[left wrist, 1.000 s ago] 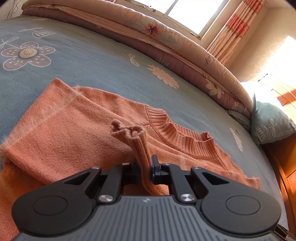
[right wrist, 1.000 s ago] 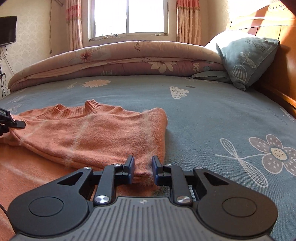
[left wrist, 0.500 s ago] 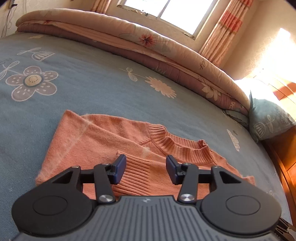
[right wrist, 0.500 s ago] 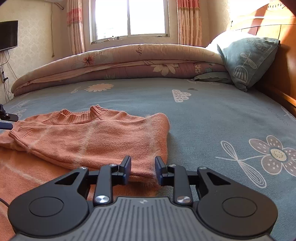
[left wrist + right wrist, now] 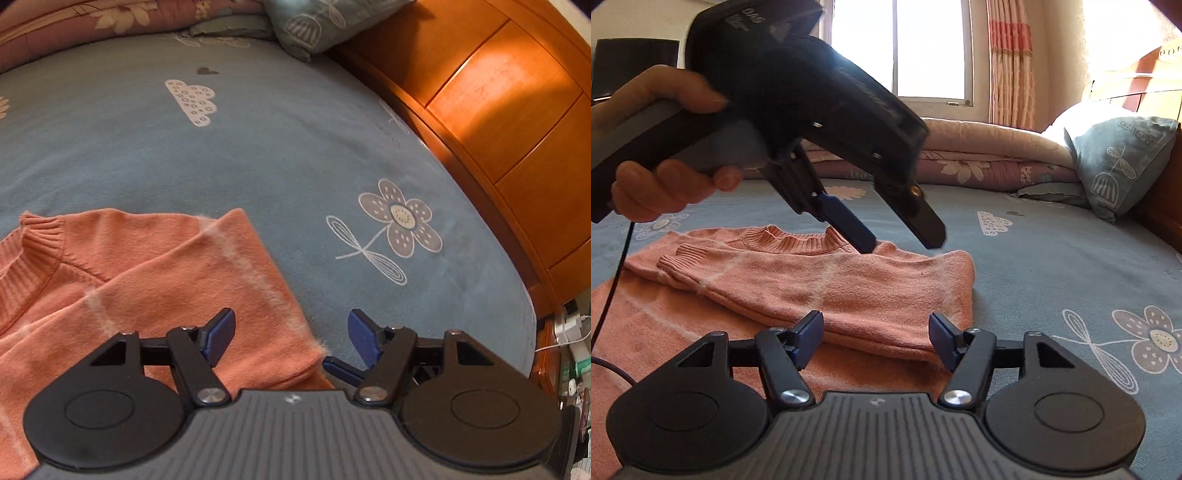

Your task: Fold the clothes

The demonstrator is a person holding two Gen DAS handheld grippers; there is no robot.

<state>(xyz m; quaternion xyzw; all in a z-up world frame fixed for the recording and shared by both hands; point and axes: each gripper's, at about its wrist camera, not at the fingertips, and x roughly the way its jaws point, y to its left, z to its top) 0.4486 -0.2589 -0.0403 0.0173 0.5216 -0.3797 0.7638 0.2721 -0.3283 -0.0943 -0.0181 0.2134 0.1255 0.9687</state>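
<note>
The orange knitted sweater with a ribbed collar (image 5: 798,280) lies flat on the grey-blue bed sheet printed with flowers and clouds (image 5: 1052,266). One sleeve is folded across the chest, so it runs from the ribbed cuff (image 5: 677,260) on the left of the right wrist view to the folded shoulder edge on the right. The long axis of this folded part goes across the view, not away from it.

The right gripper (image 5: 876,334) is low at the near edge of the sweater. Its jaws have just been opening and now stand wide, and the sleeve fold lies under the gap, but the pads do not press it. The left gripper (image 5: 905,236), held in a person's hand (image 5: 668,147), hangs above the collar (image 5: 790,242) and points down toward the shoulder corner. Its jaws also have just been opening, and nothing is between them.

In the left wrist view the shoulder corner (image 5: 236,221) lies directly in front of the blue pads (image 5: 221,330), the sheet to its right. I think the left gripper is nearer to this top corner and the right one to the lower edge, so the next fold probably begins there.
</note>
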